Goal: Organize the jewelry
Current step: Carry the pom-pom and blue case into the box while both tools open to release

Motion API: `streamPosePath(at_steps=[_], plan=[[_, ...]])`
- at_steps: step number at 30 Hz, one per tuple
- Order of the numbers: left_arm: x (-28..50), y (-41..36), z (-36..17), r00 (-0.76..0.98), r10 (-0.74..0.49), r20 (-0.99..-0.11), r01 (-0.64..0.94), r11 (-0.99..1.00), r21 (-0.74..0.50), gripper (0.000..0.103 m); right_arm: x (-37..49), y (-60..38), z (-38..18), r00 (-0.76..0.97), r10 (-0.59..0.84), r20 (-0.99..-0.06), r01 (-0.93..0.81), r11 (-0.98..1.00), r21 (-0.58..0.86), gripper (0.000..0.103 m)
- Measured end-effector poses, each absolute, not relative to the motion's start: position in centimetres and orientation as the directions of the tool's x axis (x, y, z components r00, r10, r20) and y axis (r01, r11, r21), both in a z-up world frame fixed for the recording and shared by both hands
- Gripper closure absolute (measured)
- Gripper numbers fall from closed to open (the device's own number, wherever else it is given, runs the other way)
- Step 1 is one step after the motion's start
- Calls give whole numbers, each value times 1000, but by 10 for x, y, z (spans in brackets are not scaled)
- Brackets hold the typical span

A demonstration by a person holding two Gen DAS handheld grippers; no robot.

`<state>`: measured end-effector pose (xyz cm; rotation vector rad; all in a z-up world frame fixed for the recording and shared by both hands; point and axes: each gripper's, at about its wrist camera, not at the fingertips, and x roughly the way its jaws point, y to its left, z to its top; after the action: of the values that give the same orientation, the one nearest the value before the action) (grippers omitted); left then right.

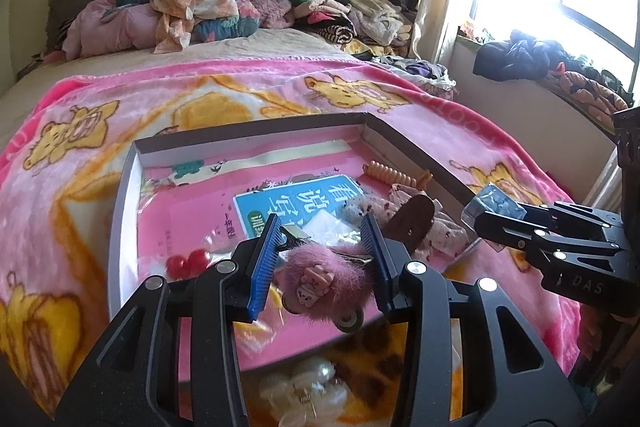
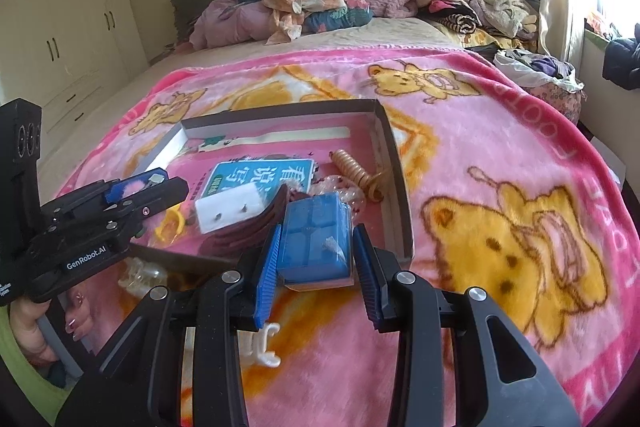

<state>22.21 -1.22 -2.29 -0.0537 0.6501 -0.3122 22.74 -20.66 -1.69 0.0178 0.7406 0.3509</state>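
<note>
the sorting looks partly done. the shallow box point(image 2: 394, 183) on the bed's pink blanket point(image 2: 500, 155) already holds a coiled orange hair tie point(image 2: 354, 167), a white earring card point(image 2: 230, 209), a brown clip point(image 1: 414, 223), red beads point(image 1: 188, 263) and a yellow piece. the left claw point(image 1: 324, 259) pinches a pink fluffy hair clip point(image 1: 320, 279) over the box's near edge. the right claw point(image 2: 316, 259) grips a small blue case point(image 2: 316, 243) just above the near right corner. left outside: a pearl clip point(image 1: 308, 383) and a white claw clip point(image 2: 264, 347) on the blanket, possibly more out of view.
</note>
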Motion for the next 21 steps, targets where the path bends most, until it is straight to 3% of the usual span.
streamPosePath(at_steps=[17, 21], plan=[[255, -28, -38, 720, -298, -626, 265, 953, -149, 70, 267, -217, -38, 670, 278, -688, -245, 958, 148, 68], [258, -30, -41, 716, -294, -633, 262, 954, -146, 70, 262, -220, -38, 679, 281, -678, -239, 958, 158, 62]])
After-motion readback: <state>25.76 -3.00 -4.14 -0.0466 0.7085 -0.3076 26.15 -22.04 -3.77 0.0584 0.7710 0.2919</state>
